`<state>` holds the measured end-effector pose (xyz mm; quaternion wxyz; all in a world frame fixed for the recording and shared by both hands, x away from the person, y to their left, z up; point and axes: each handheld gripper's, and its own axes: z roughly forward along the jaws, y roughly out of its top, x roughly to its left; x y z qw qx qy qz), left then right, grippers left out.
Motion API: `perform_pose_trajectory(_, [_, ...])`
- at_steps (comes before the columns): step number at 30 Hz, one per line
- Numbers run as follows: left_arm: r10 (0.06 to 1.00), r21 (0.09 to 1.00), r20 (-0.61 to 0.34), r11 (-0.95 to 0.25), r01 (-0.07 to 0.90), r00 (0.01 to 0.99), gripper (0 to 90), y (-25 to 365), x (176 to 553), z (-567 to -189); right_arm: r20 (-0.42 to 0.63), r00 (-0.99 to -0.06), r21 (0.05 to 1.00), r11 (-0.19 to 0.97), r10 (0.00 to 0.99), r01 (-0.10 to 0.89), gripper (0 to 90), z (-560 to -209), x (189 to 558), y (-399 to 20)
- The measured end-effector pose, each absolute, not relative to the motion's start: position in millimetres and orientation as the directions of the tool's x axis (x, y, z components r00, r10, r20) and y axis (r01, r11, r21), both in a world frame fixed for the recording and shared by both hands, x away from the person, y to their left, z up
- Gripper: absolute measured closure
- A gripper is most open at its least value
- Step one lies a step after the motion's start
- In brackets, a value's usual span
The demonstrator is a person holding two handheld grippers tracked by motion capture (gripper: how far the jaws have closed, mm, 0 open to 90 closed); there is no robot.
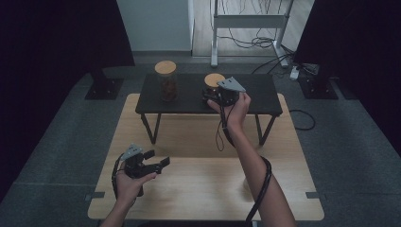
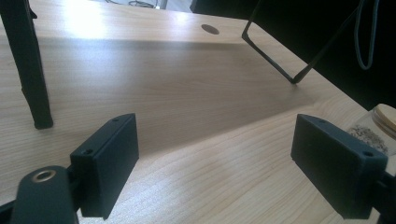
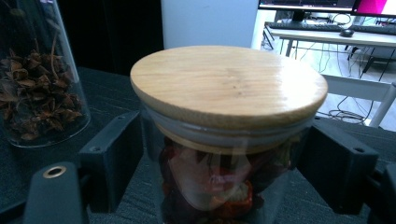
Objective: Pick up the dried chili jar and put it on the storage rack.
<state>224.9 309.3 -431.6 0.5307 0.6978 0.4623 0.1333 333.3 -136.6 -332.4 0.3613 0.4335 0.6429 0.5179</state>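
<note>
The right gripper [image 3: 219,172] has its fingers either side of the short jar [image 3: 224,140] on the black shelf [image 1: 189,101], touching or nearly so (contact is hard to judge); lifting looks still to come. Wooden lid, clear glass, reddish dried contents. The left gripper [image 1: 158,163] hovers over the tabletop [image 1: 203,189], fingers apart, empty.
</note>
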Motion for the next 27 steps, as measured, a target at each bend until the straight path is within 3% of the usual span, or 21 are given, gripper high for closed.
perform_pose_trajectory(27, [0.784,0.867,-0.302,-0.011,0.499,0.542,14.9,308.4,223.7,-430.3,-0.013,-0.369,0.981,0.084,0.929,0.176,15.5,-333.6,323.9,-141.5])
